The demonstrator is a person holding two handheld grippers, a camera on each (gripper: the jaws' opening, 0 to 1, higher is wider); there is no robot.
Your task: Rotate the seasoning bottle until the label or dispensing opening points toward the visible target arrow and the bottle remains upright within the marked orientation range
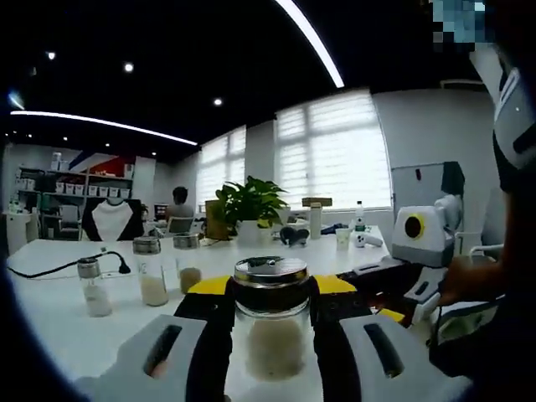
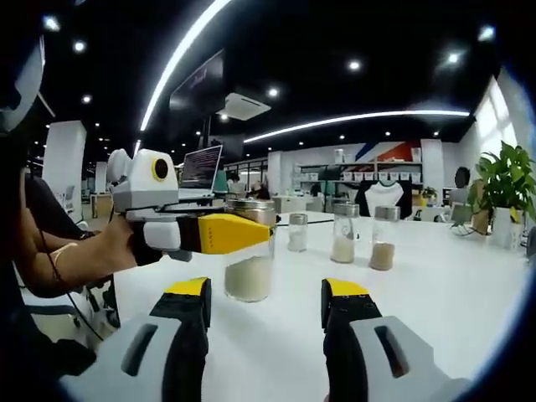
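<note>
White office table (image 2: 452, 285), left gripper (image 1: 270, 322) level, jaws clamped on upright seasoning bottle (image 1: 270, 318) near table edge, three smaller jars (image 2: 343, 234) behind bottle, right gripper (image 2: 266, 303) right of bottle, jaws spread, empty.

can't see any label on the seasoning bottle (image 1: 271, 322), my left gripper (image 1: 270, 295) jaws hide its sides

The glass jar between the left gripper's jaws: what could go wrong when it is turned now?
1. The left gripper holds the jar just under its metal lid; smooth glass may slip instead of turning.
2. Three small bottles stand close behind, and a wide swing might knock them.
3. The right gripper is open and apart, giving no support.
</note>
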